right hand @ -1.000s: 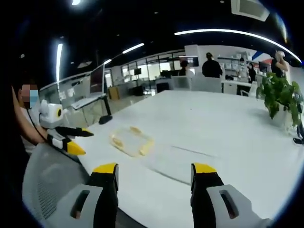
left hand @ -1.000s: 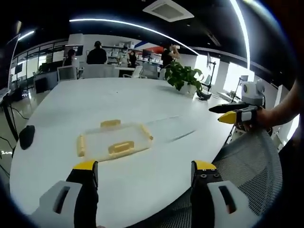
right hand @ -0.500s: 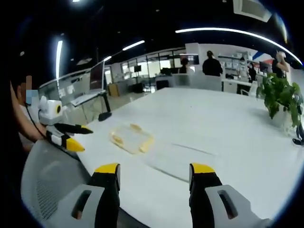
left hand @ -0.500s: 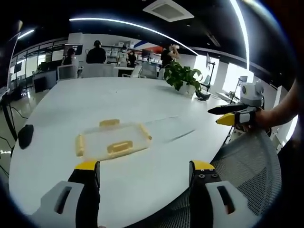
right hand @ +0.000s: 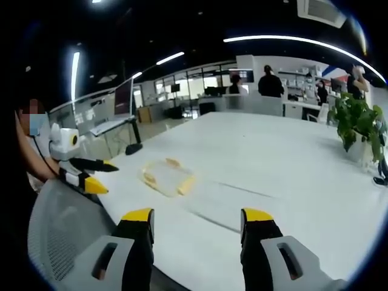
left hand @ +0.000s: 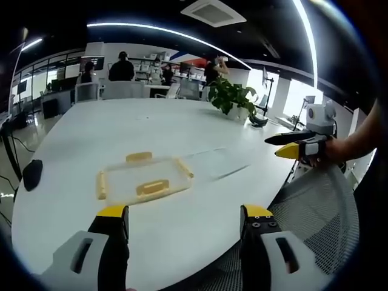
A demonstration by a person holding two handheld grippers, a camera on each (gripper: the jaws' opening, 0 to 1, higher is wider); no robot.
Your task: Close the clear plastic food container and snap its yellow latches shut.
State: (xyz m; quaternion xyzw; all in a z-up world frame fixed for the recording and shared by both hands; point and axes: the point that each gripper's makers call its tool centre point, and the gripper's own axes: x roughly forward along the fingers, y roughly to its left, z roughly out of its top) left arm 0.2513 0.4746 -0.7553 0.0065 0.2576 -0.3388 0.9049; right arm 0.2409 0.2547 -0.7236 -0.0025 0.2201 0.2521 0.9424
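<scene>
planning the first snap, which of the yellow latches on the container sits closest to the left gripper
The latch on the container's near long edge, facing the left gripper; the others lie on the far edge and the two short ends.

container [left hand: 144,180] walls too clear to trace; latch [right hand: 186,185] state too small in right gripper view

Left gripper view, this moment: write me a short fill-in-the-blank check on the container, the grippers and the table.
1. The container lies on the white ____.
2. Its latches are ____ in colour.
3. Both the left gripper and the right gripper have their jaws ____, holding nothing.
4. Near the table's far edge stands a potted ____.

Missing words: table; yellow; open; plant
</scene>
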